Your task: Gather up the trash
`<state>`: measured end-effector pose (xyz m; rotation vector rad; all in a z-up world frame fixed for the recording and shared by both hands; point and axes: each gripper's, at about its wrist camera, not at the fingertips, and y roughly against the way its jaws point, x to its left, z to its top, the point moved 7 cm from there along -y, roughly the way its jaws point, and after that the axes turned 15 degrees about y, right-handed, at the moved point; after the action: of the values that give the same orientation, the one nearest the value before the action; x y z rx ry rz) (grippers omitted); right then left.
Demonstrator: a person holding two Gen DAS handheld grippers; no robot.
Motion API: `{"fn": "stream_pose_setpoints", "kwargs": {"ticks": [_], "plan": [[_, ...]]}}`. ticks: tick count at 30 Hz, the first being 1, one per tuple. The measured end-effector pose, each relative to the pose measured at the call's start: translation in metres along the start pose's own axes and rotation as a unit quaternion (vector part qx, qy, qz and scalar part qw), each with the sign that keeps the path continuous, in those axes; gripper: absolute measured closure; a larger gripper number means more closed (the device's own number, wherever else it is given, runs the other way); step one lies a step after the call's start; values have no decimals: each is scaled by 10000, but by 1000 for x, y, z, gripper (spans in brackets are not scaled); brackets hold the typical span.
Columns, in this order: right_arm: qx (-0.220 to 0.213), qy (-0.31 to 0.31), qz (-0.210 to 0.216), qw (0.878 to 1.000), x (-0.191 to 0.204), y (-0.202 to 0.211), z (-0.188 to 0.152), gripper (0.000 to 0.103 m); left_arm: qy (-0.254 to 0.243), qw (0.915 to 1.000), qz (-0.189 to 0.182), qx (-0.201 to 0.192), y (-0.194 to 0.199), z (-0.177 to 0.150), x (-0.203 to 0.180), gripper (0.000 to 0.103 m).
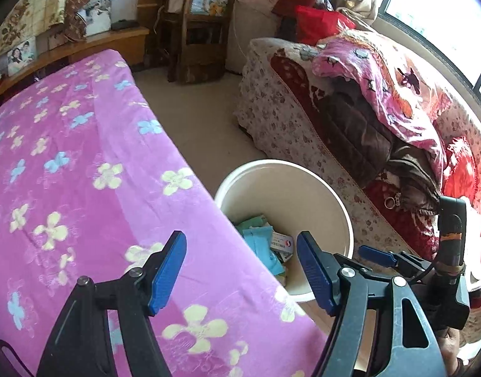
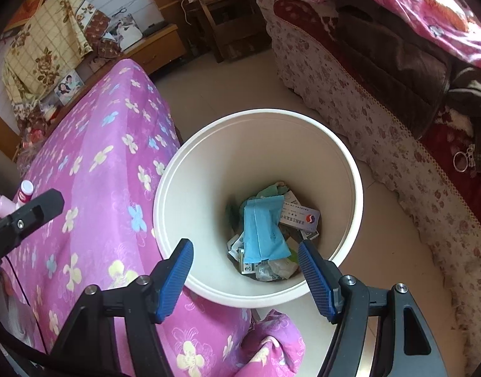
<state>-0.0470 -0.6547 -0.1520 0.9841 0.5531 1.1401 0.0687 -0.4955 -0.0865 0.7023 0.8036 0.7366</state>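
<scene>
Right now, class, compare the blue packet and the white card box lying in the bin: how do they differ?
The blue packet is soft, crumpled and plain light blue; the white card box is stiff, flat-sided and printed with text and a red-and-blue logo. The packet lies on top, partly covering the box. Both rest at the bottom of the white bin.

The bin (image 2: pixel 190 169) stands on the floor (image 2: pixel 394 251) between the bed (image 2: pixel 92 144) and the sofa (image 2: pixel 350 100). The trash (image 2: pixel 262 235) lies at the bin's bottom. Two bottles (image 2: pixel 23 193) stand near the bed's left edge.
</scene>
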Motion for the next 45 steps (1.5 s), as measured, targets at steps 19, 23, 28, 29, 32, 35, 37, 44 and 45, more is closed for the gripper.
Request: {"fn": "stream_pose_setpoints", "kwargs": {"ticks": [19, 23, 28, 29, 32, 35, 37, 44, 45], "plan": [[-762, 637, -270, 9947, 90, 79, 18, 30, 266, 9866, 887, -1342, 114, -12, 86, 23], [-995, 684, -302, 9922, 106, 96, 22, 30, 197, 9846, 881, -1499, 133, -17, 87, 21], [-1299, 754, -458, 9876, 119, 120, 20, 30, 43, 9805, 856, -1769, 155, -22, 80, 20], [-1395, 795, -539, 9856, 121, 128, 19, 30, 2, 9799, 822, -1816, 159, -24, 78, 19], [-1585, 847, -690, 9813, 122, 143, 17, 30, -105, 9775, 670, -1997, 171, -27, 67, 18], [-1793, 854, -795, 9769, 123, 160, 12, 28, -145, 9767, 518, -2078, 179, -29, 57, 18], [-1913, 855, -867, 9739, 121, 170, 9, 27, -134, 9761, 422, -2129, 184, -30, 53, 18], [-2288, 742, -1027, 9652, 111, 204, -2, 22, -100, 9716, 290, -2346, 199, -37, 42, 18], [-2324, 733, -1031, 9644, 110, 208, -3, 22, -113, 9701, 287, -2409, 203, -38, 40, 18]]}}
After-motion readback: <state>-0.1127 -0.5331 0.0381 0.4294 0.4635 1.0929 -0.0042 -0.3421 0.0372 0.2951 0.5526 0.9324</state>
